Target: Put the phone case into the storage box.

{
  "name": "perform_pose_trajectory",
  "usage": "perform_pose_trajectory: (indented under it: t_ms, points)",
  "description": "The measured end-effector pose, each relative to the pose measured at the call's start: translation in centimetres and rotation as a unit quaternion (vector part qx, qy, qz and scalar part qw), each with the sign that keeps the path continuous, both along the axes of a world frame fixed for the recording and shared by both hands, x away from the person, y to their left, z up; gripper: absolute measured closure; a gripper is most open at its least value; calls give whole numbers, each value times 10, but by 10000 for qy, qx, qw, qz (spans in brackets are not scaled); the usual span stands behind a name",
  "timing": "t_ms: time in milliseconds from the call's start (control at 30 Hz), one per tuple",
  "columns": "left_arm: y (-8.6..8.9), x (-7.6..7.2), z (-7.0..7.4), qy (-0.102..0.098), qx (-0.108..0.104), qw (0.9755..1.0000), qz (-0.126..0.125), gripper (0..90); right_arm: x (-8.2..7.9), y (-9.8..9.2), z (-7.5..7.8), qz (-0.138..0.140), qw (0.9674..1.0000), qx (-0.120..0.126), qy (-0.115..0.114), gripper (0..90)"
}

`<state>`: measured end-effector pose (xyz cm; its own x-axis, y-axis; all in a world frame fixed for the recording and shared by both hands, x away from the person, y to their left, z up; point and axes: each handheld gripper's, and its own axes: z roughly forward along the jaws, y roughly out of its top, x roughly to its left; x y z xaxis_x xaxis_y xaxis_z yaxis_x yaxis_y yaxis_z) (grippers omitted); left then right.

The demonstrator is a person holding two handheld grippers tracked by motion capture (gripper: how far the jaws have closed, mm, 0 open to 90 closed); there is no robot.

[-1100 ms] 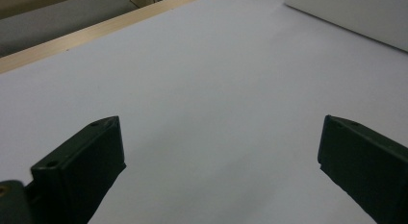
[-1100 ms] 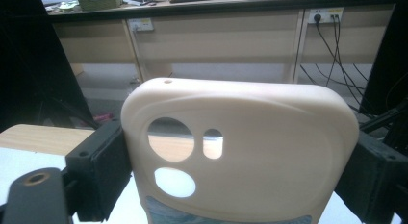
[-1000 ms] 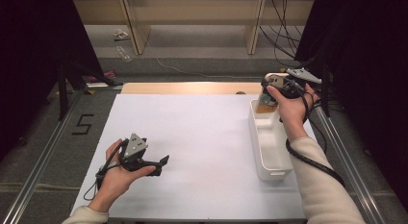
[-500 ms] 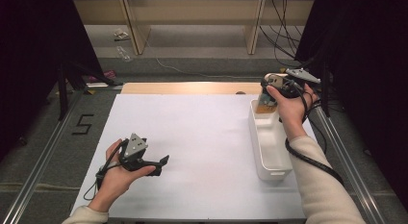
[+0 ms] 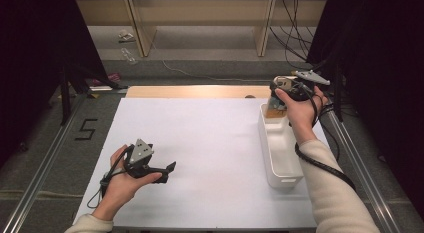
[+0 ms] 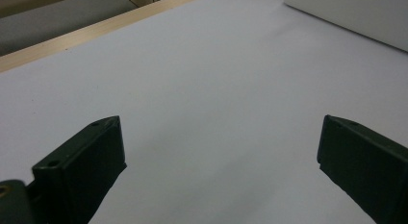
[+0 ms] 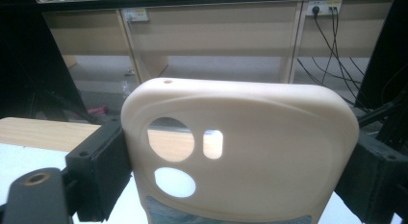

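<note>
A cream phone case (image 7: 250,137) with round camera cut-outs stands upright between the jaws of my right gripper (image 7: 235,166), which is shut on its two side edges. From above, that right gripper (image 5: 280,95) hangs over the far end of a long white bin (image 5: 286,182), with the phone case (image 5: 274,112) peeking out below it. My left gripper (image 5: 169,172) rests low over the near left of the white table sheet (image 5: 210,143). In its own view the left gripper (image 6: 219,152) is open, with nothing but bare sheet between the jaws.
The bin's wall (image 6: 356,12) lies beyond the left gripper. A wooden strip (image 5: 200,91) borders the sheet's far edge. Metal rails (image 5: 45,163) run along both sides. Cables (image 5: 292,28) and wooden furniture stand on the floor behind.
</note>
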<state>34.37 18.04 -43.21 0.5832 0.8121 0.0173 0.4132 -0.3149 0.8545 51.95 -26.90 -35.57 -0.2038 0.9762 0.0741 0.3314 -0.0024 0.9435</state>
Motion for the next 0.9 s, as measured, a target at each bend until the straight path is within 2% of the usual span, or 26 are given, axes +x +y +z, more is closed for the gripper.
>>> perform_pose_trajectory:
  t_ms: [467, 900]
  points:
    - [0, 0, 0, -4, -3, 10000, -8, 22, 6, 1, -6, -99, 9998, 37, 177, 124]
    - [0, 0, 0, -22, -74, 10000, -18, 28, 12, 6, -7, -148, 9996, -48, 230, 124]
